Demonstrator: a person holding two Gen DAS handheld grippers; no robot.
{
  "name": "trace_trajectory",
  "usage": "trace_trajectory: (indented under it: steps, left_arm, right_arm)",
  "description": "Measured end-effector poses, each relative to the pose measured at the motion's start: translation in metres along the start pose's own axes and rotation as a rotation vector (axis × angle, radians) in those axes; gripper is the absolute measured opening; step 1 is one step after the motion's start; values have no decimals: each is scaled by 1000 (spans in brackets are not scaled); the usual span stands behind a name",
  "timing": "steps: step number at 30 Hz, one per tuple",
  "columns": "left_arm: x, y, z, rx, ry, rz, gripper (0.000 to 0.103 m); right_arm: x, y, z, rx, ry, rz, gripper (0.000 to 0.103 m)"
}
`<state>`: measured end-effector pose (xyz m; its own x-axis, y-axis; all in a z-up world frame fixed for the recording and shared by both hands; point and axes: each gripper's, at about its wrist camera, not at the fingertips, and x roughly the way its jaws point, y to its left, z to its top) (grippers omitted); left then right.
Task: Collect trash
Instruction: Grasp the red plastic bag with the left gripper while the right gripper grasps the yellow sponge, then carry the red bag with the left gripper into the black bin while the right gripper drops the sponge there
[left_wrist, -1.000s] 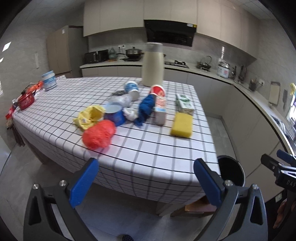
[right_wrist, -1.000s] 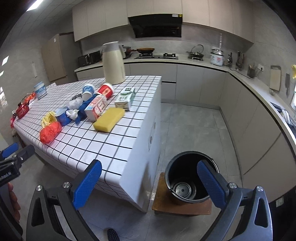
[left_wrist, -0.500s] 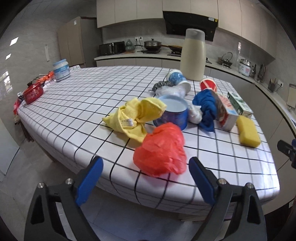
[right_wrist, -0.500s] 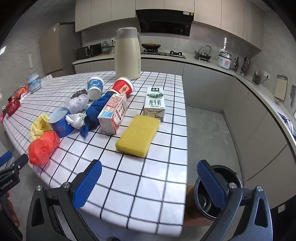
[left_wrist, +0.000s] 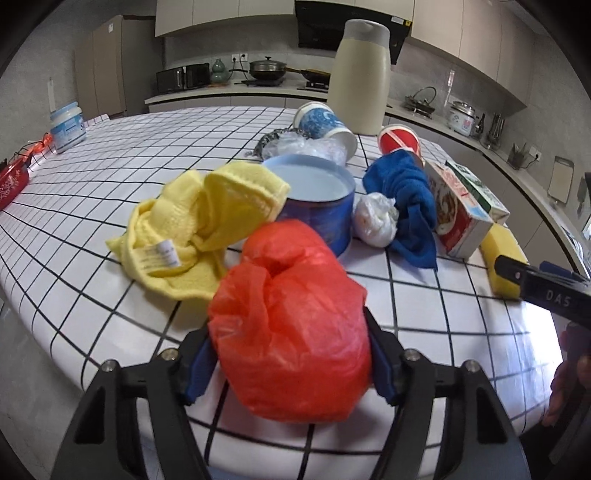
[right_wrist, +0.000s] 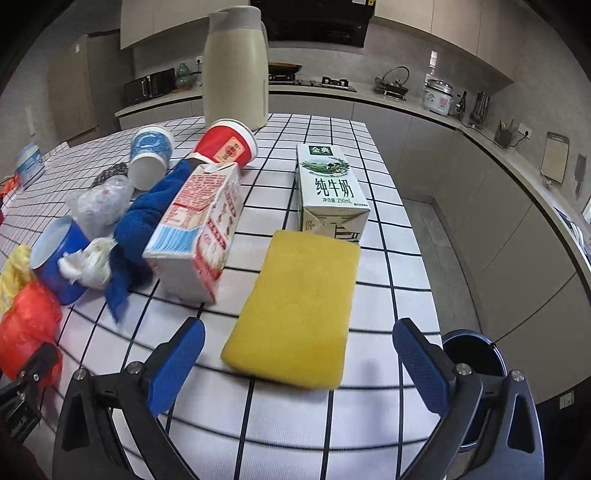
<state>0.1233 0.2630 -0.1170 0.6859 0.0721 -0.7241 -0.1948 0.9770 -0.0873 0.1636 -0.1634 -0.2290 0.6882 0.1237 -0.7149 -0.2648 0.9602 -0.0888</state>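
A crumpled red plastic bag (left_wrist: 291, 325) lies near the front edge of the checked table (left_wrist: 110, 158). My left gripper (left_wrist: 290, 363) has a blue pad on each side of the bag, touching it; how tight the hold is cannot be told. The bag also shows in the right wrist view (right_wrist: 27, 325). My right gripper (right_wrist: 297, 360) is open and empty, its pads astride the near end of a yellow sponge (right_wrist: 299, 306). A black trash bin (right_wrist: 476, 354) stands on the floor at the right.
On the table lie a yellow cloth (left_wrist: 192, 225), a blue tub (left_wrist: 317, 199), a white wad (left_wrist: 375, 219), a blue towel (left_wrist: 410, 206), a red-and-white carton (right_wrist: 199, 232), a green milk carton (right_wrist: 330, 188), two cups on their sides and a cream jug (right_wrist: 236, 66).
Both grippers moved forward to the table. The left one went from short of the red bag to pads on both sides of it and narrowed. The right one neared the sponge.
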Motion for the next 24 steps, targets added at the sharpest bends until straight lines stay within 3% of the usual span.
trace_trajectory:
  steps: [2, 4, 6, 7, 11, 24]
  left_arm:
    - [2, 1, 1, -16, -3, -7, 71]
    - [4, 1, 2, -22, -1, -8, 67]
    - [2, 1, 1, -25, -3, -11, 47]
    - [2, 0, 2, -26, -2, -15, 44]
    - [-9, 5, -1, -42, -14, -33, 37]
    - [-46, -16, -5, -20, -44, -57, 37]
  right_arm:
    - [8, -3, 2, 8, 15, 0, 95]
    - [13, -6, 2, 11, 32, 9, 78]
    - [14, -8, 0, 14, 48, 46, 63]
    - [12, -8, -2, 7, 44, 47, 61]
    - [0, -14, -11, 6, 31, 74, 56]
    - [-72, -61, -24, 59, -56, 118, 56]
